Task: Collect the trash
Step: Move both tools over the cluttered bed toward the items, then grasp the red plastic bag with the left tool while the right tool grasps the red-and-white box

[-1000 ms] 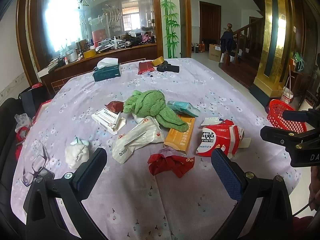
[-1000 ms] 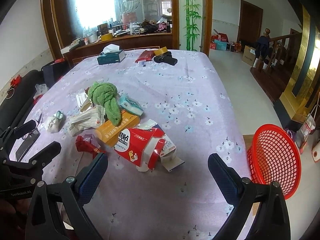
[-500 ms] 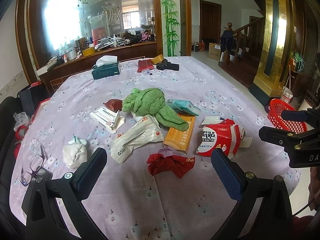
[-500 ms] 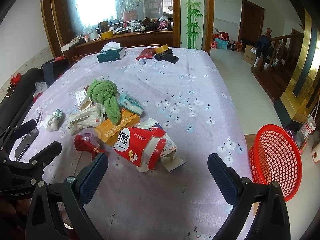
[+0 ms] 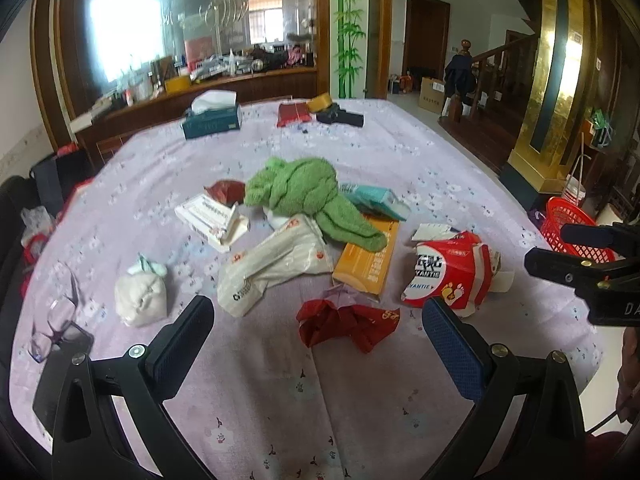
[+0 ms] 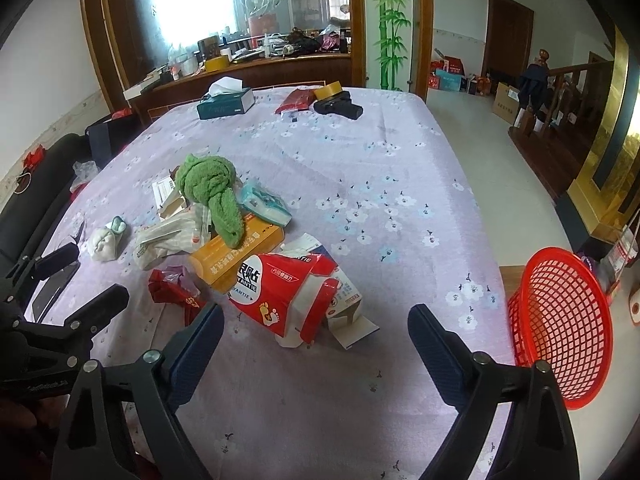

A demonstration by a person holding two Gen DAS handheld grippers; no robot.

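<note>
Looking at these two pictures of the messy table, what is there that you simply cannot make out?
- Orange box, left view: its far end is covered by the green towel.
- Red basket, left view: partly hidden behind the right gripper; contents unseen.
- Glasses, left view: blurred near the edge.
- White packet, right view: mostly behind the towel.
- Counter clutter, right view: too small.

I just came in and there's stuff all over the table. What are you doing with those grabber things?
A person holds a pair of tongs in each hand above the purple flowered tablecloth to collect trash. Both the left tongs and the right tongs are open and hold nothing. The litter is untouched: a torn red and white paper package, a crumpled red wrapper, a flat orange box and a green fuzzy towel lying partly on it. A red plastic mesh basket waits past the table's right edge.
</note>
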